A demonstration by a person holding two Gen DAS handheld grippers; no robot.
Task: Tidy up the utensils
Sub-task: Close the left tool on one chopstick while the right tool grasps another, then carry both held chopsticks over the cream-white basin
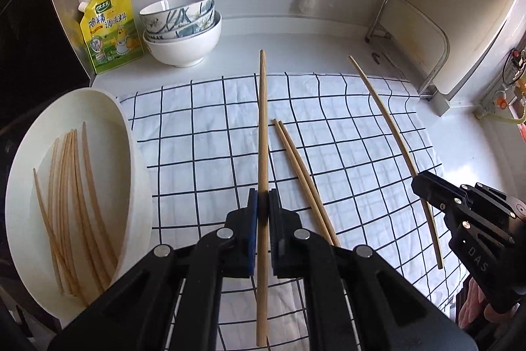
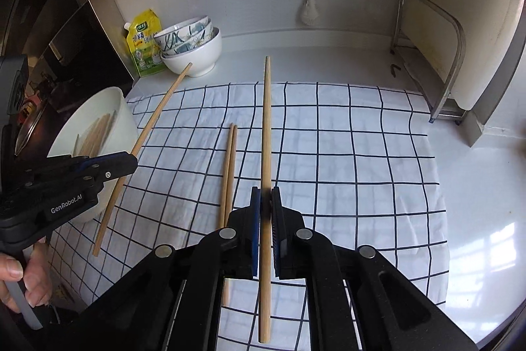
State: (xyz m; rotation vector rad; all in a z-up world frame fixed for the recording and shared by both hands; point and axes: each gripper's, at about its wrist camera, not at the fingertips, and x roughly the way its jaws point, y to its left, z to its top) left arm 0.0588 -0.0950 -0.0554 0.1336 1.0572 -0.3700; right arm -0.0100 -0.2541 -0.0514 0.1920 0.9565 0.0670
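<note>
White kitchen counter [image 2: 476, 219], bright with window glare, backed by a pale wall; a microwave front stands at the left edge in the right wrist view.

Checked cloth [image 1: 345, 153]: white with a dark grid, spread flat over the counter, slightly wrinkled.

White tub [image 1: 108, 107]: at the cloth's left edge, holding a loose sheaf of bamboo chopsticks already gathered.

Stacked bowls [image 1: 184, 32] and a yellow seasoning pouch [image 1: 110, 28]: at the back left, well apart from the work.

Left gripper [image 1: 263, 206]: jaws clenched on one bamboo chopstick [image 1: 262, 120], which runs lengthwise between the pads, taken somewhat below its middle, its far tip pointing toward the wall and clear of the cloth.

Right gripper [image 2: 265, 203]: likewise clamped on a second chopstick [image 2: 267, 120], held lengthwise between the pads with a long part ahead of them.

Loose pair of chopsticks [image 1: 302, 176]: lying side by side and touching on the cloth, between the two grippers, untaken.

Handling, as judged: each stick is light, stiff, thin and smooth, so it may pivot or slip in a narrow pinch. A hold near the middle balances it best; the tub looks the likely destination.
</note>
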